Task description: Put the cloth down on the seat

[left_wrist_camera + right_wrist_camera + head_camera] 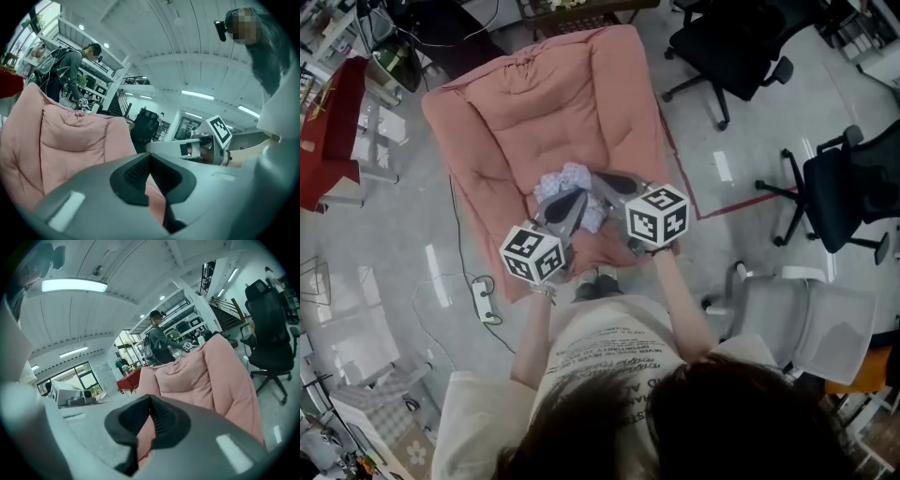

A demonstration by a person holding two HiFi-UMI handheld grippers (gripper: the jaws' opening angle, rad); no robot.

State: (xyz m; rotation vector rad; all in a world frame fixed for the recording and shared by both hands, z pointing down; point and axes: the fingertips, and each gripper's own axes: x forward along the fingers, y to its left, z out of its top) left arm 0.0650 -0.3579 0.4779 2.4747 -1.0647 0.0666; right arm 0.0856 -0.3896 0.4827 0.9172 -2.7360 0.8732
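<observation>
Crumpled pale cloth point(565, 178) lying crosswise on pink seat point(553, 103), left claw point(150, 155) and right claw point(150, 398) both pressed together, empty

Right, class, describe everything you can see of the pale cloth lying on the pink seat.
The cloth is a pale, white-to-lilac piece of soft fabric, ruffled and crumpled into a bunch rather than spread flat. It lies on the front cushion of the pink padded seat. The left gripper and right gripper reach over its near side and hide part of it; whether they touch it cannot be told. Both grippers' jaws are shut with no cloth between them.
</observation>
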